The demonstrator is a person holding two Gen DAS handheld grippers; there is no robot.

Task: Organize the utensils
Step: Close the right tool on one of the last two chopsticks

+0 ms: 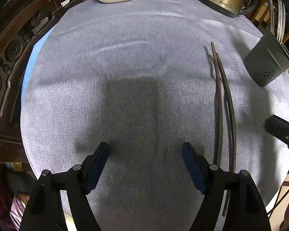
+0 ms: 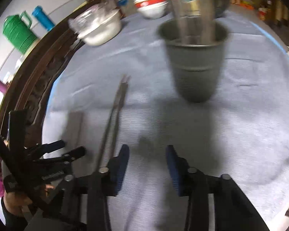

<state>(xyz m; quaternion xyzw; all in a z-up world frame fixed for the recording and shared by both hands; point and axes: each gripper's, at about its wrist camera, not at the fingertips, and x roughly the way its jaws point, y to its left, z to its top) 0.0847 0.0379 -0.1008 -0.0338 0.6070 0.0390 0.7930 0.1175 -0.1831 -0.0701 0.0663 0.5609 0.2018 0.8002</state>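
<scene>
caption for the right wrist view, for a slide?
Right gripper open and empty above the grey cloth, chopsticks lying to its left, grey holder upright ahead.

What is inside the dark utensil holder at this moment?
In the right wrist view, the utensil holder holds several long upright utensils, blurred beyond telling apart. Their lower ends and the holder's bottom are hidden by its wall.

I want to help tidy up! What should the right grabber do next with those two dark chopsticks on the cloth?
Probably slide the right gripper sideways over the chopsticks and pinch them. Its jaws are empty, the sticks lie just beside it, and the grey holder stands close ahead.
</scene>
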